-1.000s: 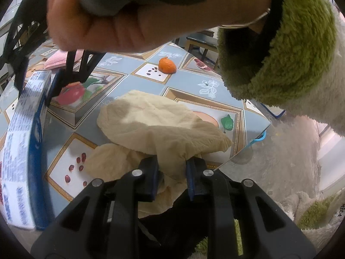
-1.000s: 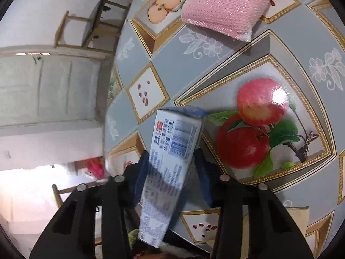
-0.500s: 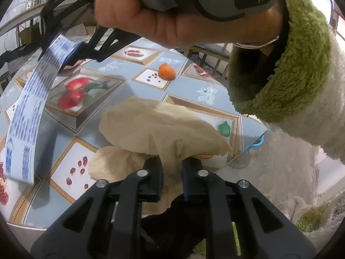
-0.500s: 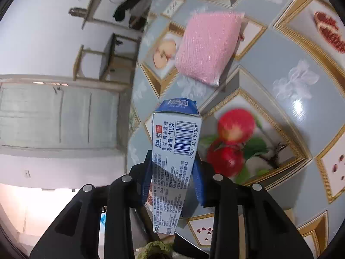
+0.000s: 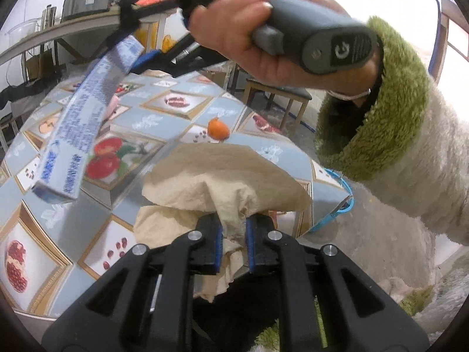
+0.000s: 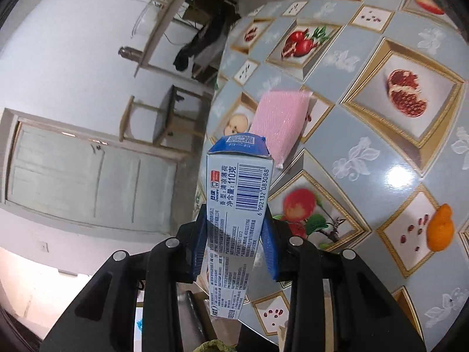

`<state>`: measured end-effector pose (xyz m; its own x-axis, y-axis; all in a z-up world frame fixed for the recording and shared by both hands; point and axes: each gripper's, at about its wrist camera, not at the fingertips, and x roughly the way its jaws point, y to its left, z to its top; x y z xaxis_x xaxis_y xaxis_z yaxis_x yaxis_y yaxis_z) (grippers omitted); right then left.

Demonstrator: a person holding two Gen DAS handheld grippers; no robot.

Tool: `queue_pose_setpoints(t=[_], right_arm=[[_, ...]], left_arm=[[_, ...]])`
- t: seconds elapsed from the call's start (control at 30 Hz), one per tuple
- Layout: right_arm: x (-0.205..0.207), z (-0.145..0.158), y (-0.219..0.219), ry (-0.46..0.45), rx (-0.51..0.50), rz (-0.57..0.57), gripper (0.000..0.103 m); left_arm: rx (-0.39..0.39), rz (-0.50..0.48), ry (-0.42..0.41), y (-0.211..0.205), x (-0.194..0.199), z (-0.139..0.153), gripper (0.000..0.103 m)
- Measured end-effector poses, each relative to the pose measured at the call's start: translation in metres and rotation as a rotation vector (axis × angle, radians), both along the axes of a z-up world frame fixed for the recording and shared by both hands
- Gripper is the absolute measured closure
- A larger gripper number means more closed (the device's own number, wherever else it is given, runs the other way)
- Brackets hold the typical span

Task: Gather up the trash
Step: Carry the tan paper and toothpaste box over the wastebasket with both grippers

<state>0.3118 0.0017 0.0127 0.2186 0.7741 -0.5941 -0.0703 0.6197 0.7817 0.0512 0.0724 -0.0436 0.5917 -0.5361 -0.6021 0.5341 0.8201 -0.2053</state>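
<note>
I found my left gripper (image 5: 233,245) closed on a fold of the beige paper napkin (image 5: 225,176); its fingers had just been closing, with the napkin pinched between the blue pads and the rest of the sheet spread forward over the bench (image 5: 67,220) near its right-hand edge. A second beige sheet (image 5: 158,226) lay under it, flat on the bench.

My right gripper (image 6: 234,246) was clamped on a long blue-and-white carton (image 6: 234,205); its fingers had just been closing, pressing the carton's two narrow sides. The carton stood clear of the bench, held in the air, its flap end pointing away from the camera. In the left view the same carton (image 5: 85,123) hung slanted above the bench, with the person's right hand (image 5: 263,38) gripping the handle and a green-cuffed fleece sleeve (image 5: 390,123) behind it.

On the bench I noted a pink sponge (image 6: 278,120) beyond the carton's far end, and a piece of orange peel (image 6: 439,231) towards the right-hand edge, well apart from both.
</note>
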Motion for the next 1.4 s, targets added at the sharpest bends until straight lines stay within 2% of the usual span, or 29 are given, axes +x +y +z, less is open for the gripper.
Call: queue_pose_setpoints(t=[0.3, 0.7, 1.1, 1.4], right_arm=[[-0.01, 0.02, -0.043, -0.048, 0.066, -0.083, 0.07], [-0.049, 0.043, -0.135, -0.114, 0.124, -0.235, 0.07], [-0.107, 0.032, -0.223, -0.126, 0.161, -0.386, 0.07], [-0.147, 0.012, -0.269, -0.107, 0.189, -0.464, 0.07]], left_arm=[[0.027, 0.015, -0.02, -0.003, -0.004, 0.009, 0.092], [0.072, 0.086, -0.001, -0.005, 0.002, 0.012, 0.092], [0.145, 0.169, 0.032, -0.004, 0.02, 0.022, 0.092], [0.197, 0.172, -0.024, -0.022, 0.021, 0.037, 0.092]])
